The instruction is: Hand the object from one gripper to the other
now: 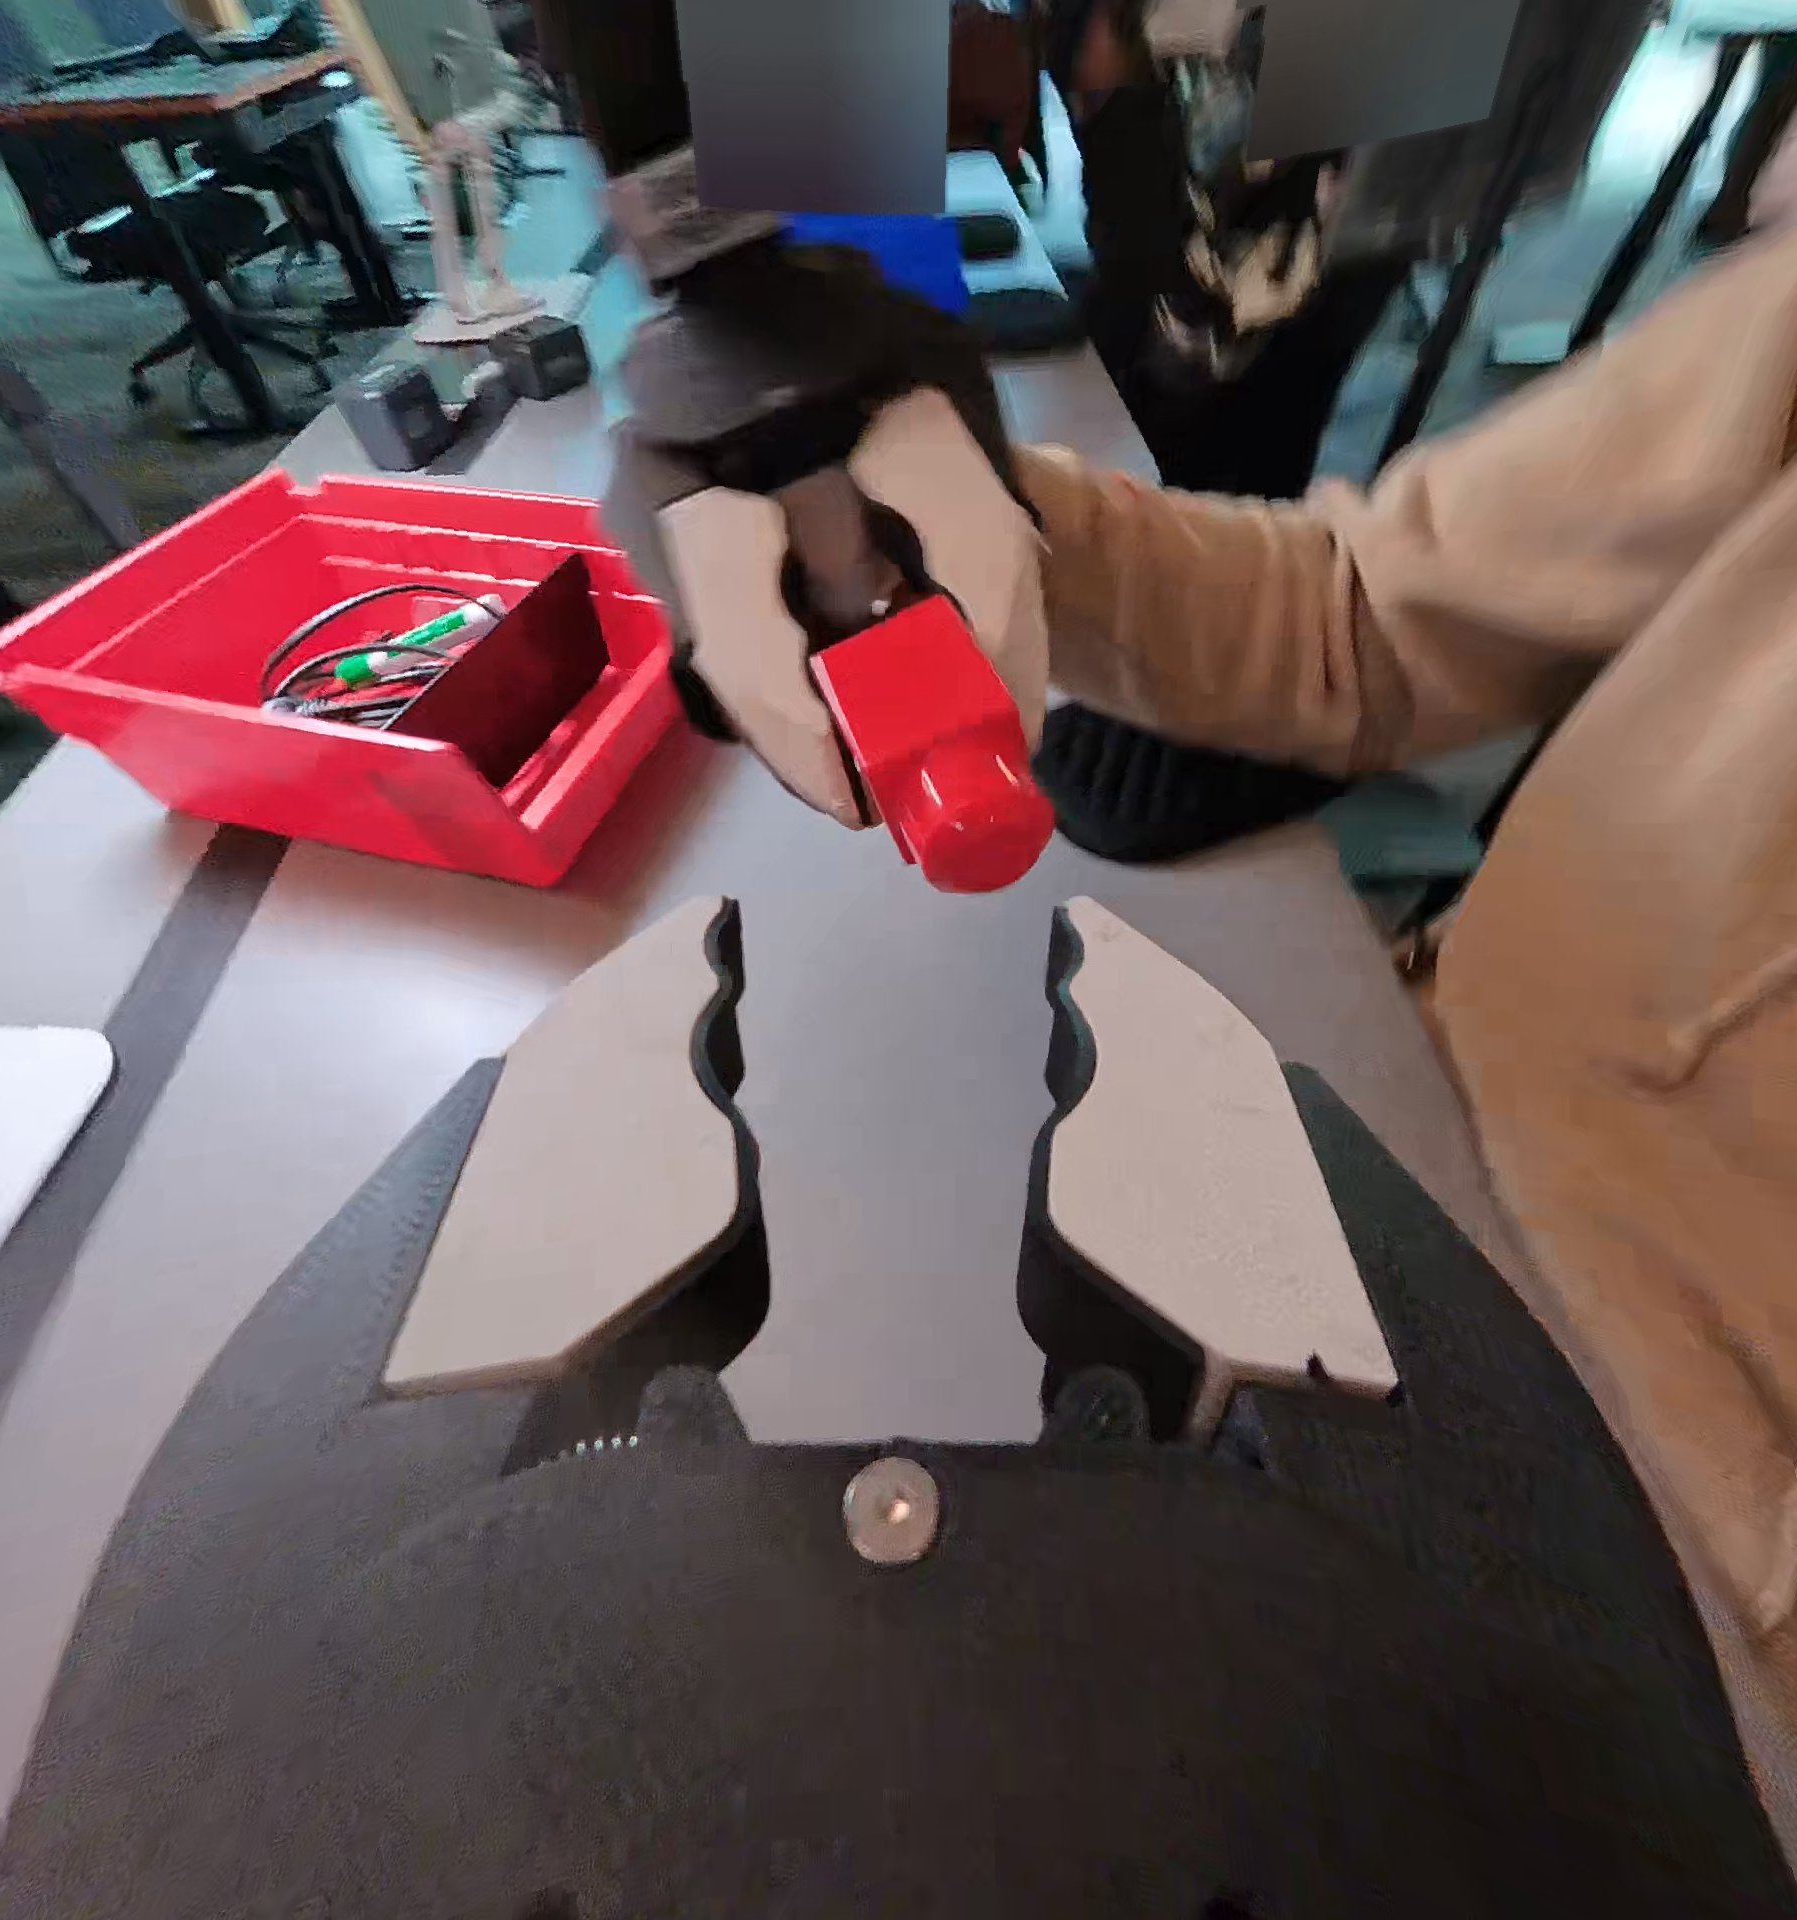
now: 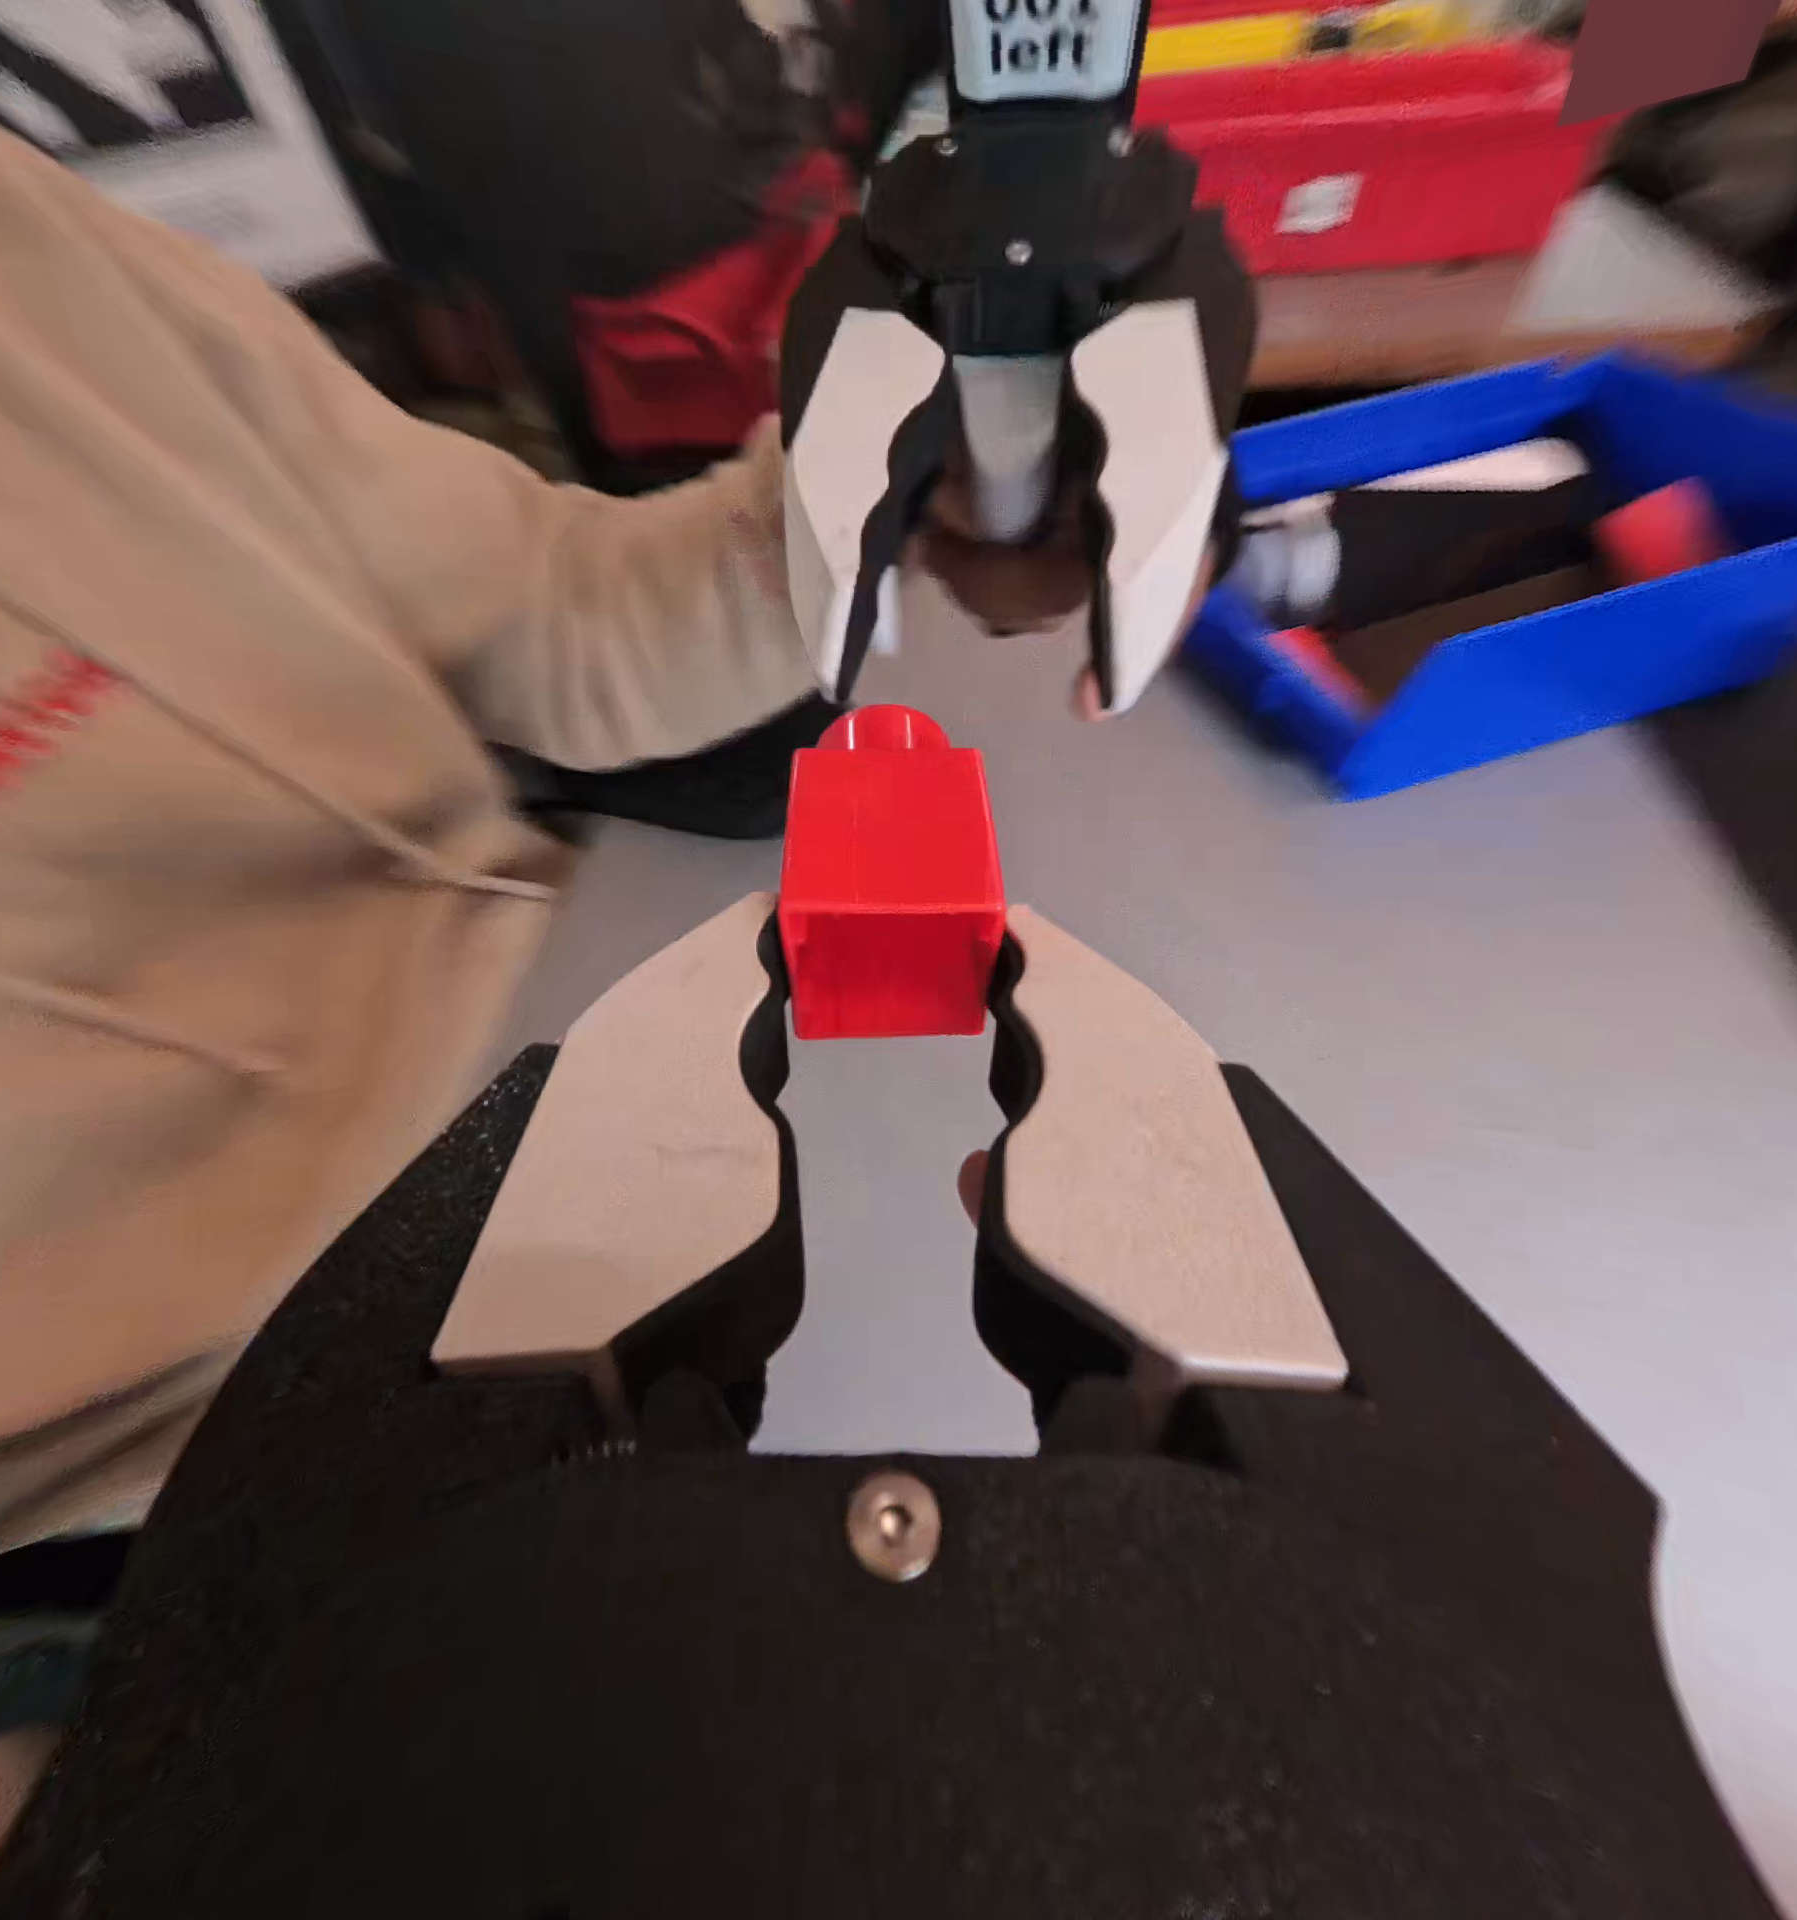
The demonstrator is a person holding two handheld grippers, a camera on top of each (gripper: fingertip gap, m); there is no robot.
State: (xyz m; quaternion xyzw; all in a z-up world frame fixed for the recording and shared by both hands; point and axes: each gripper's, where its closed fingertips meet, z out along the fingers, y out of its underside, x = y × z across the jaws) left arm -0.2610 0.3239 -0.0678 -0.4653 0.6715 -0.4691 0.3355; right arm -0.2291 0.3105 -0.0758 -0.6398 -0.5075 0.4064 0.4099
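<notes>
My right gripper (image 2: 889,971) is clamped on the task's object — a glossy red plastic toy block (image 2: 889,883) with a square body and one round stud on its far end. The black wavy pads pinch the block's open square base from both sides, so most of the body juts forward past the fingertips, clear above the grey tabletop (image 2: 1393,1039).

Everything turns on the line of that block. Its long axis runs straight out from my right gripper, stud leading, toward the left gripper (image 2: 961,675), which faces it head-on with its jaws spread wide and nothing between them. In the right wrist view the stud sits just short of the left fingertips, a little off toward one finger rather than centred in the gap. In the left wrist view the red block (image 1: 930,743) hangs just beyond the open left gripper (image 1: 894,920), tilted stud-down and aimed toward the gap, not yet inside it.

So the left gripper is the nearer free one, and I judge the next move to be sliding its open fingers around the exposed body, then closing before the right lets go.

Beyond the block, a red plastic bin (image 1: 281,665) holding cables lies to one side, a blue plastic bin (image 2: 1559,623) to the other.
</notes>
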